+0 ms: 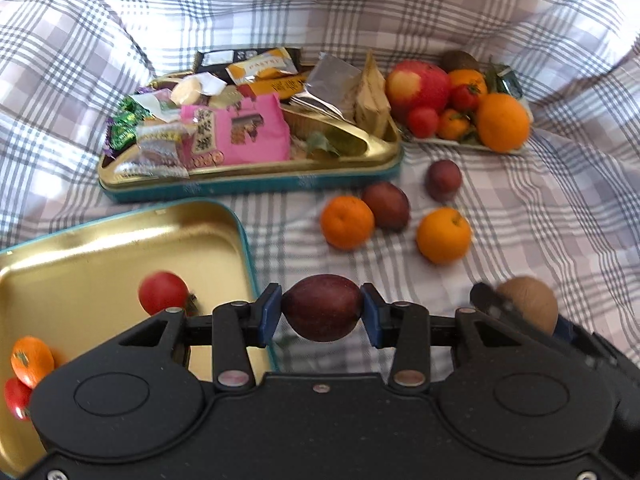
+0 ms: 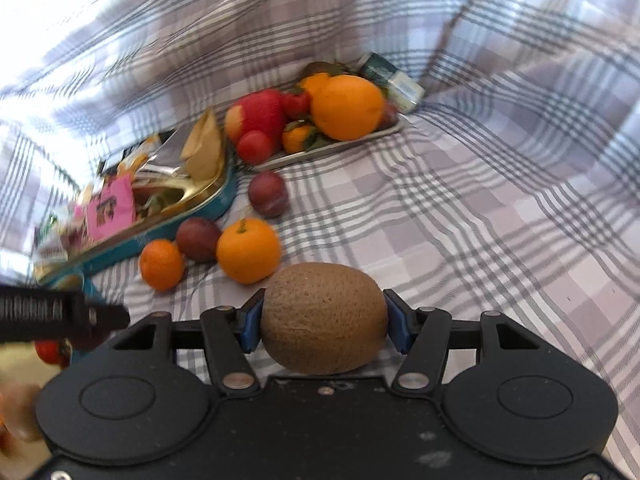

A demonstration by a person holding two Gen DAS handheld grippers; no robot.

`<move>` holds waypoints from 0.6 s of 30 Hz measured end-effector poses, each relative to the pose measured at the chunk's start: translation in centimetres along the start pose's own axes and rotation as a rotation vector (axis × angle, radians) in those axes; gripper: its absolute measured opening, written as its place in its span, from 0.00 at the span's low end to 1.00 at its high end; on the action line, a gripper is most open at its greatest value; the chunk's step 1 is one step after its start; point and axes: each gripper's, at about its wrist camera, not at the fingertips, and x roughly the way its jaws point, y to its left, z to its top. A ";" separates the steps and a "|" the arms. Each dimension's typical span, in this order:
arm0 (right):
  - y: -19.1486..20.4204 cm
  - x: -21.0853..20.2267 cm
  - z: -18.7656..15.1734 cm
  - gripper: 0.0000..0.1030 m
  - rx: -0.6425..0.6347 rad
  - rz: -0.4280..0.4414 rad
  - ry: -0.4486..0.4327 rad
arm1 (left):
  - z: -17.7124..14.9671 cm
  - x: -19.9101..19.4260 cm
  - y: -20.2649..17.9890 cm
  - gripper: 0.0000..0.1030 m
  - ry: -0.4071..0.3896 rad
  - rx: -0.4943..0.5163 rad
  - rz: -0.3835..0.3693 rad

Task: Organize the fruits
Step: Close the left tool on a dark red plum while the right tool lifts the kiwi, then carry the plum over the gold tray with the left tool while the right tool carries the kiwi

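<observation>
- Presently, the left gripper (image 1: 322,314) is clamped on a dark purple, egg-shaped plum (image 1: 323,307), its blue pads pressing the fruit's two ends; the fruit sits at lower centre of the left wrist view, just right of the rim of the open gold-lined tin lid with a teal edge (image 1: 120,240).
- Likewise, the right gripper (image 2: 324,322) is clamped on a brown, fuzzy, oval kiwi (image 2: 324,316) at lower centre of the right wrist view, above the grey-and-white checked cloth (image 2: 500,220).
- Already in the lid: a red tomato (image 1: 163,292) at its middle, with a small orange mandarin (image 1: 31,360) and a second red tomato (image 1: 16,398) at the lower left edge of the frame.
- Probable step: carrying both fruits to the lid. To do it well, bring the plum over bare gold floor, clear of the rim and of the tomato, and lower it before the pads part, since round fruit is likely to roll.
- Keep the two grippers apart: the right gripper and its kiwi appear at lower right of the left wrist view, close beside the left gripper; placing one fruit at a time would avoid a knock.
- Remaining on the cloth at centre: two mandarins (image 1: 347,222) and two further plums (image 1: 386,206), below the teal tin of wrapped snacks (image 1: 248,184) and the white tray of mixed fruit (image 1: 460,142) at upper right.
</observation>
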 end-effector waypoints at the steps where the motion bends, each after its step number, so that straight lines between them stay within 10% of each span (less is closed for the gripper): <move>1: -0.4 -0.1 0.1 0.60 0.022 -0.005 0.002 | -0.3 -0.1 -0.3 0.49 0.003 0.003 -0.004; 18: -3.2 -3.7 -0.2 0.60 0.050 -0.122 0.068 | -3.0 -4.7 -0.4 0.49 -0.008 -0.003 0.041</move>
